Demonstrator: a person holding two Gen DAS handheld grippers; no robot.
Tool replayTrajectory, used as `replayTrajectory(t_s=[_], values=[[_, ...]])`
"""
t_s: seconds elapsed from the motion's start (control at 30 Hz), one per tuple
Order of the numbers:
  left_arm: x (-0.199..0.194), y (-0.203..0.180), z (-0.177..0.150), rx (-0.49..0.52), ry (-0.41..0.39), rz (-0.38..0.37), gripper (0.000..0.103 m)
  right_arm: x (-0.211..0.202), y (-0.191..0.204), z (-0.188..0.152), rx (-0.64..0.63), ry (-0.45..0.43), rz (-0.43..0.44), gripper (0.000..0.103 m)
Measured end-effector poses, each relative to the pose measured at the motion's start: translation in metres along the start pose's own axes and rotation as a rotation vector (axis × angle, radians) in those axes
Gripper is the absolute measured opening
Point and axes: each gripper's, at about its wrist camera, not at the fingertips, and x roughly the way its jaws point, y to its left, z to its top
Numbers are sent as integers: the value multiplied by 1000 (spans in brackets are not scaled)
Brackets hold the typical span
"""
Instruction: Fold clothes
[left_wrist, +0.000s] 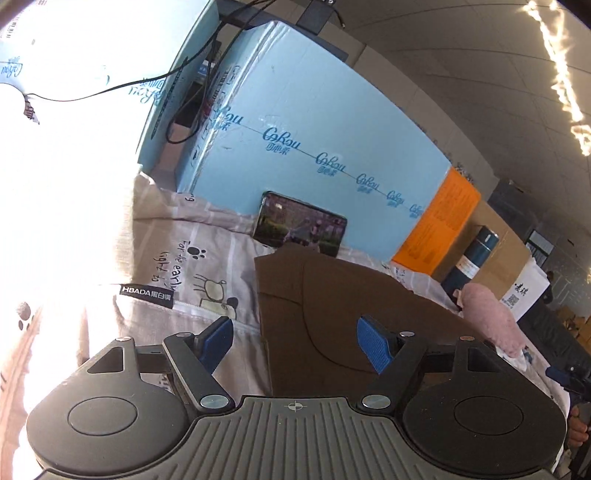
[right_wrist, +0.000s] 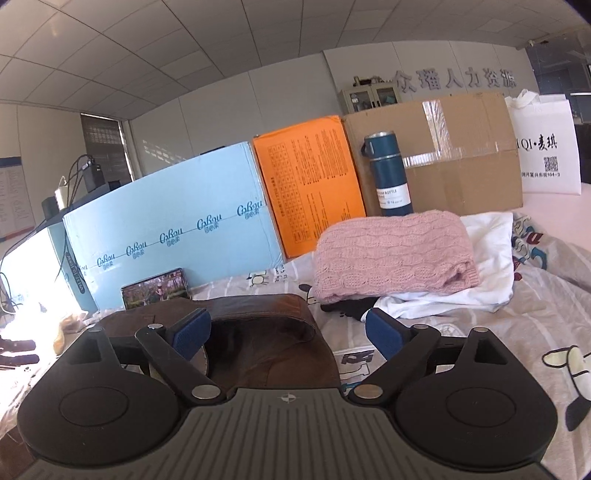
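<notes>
The left gripper (left_wrist: 295, 343) is holding its two blue fingers (left_wrist: 373, 345) wide apart, and nothing is sitting between them. The folded brown garment (left_wrist: 351, 306) is lying flat just past the fingertips, mostly in front of the right-hand finger and the gap, on a printed bedsheet (left_wrist: 207, 258) with little paw marks and cartoon animals. The left-hand finger is hanging over the sheet, beside the brown garment's edge. Farther out past the fingers, a phone (left_wrist: 301, 229) is leaning against a light blue box (left_wrist: 314, 122), and its screen is glowing. The right gripper (right_wrist: 288, 332) is also keeping its blue fingers (right_wrist: 190, 332) spread wide, pinching nothing. The same brown garment (right_wrist: 258, 332) is lying under and just ahead of the gap, closer to the left-hand finger. Past the right-hand finger, a pink knitted sweater (right_wrist: 395, 254) is sitting folded on top of some white cloth (right_wrist: 487, 266). Behind the sweater a dark teal bottle (right_wrist: 388, 173) is standing upright, with an orange box (right_wrist: 306, 184) and a cardboard box (right_wrist: 461, 155) behind it.
</notes>
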Motion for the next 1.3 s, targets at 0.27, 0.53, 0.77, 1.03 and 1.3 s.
replayTrajectory(t_s=[0.27,0.53,0.77,1.03,1.3], values=[[65,4,5,-108,142,-58,75,70,-24,5,270,111,37,91],[69,-39,-16,164,141,-60,8,124,-33,1,374,194,-23,88],[8,-59,-19,247,-44,-14,6,133,-11,-1,262,226,-18,22],[-5,-36,-15,254,-17,192,19,150,63,19,32,171,49,18],[-15,-12,3,44,-99,0,84,186,49,5,38,286,-115,27]])
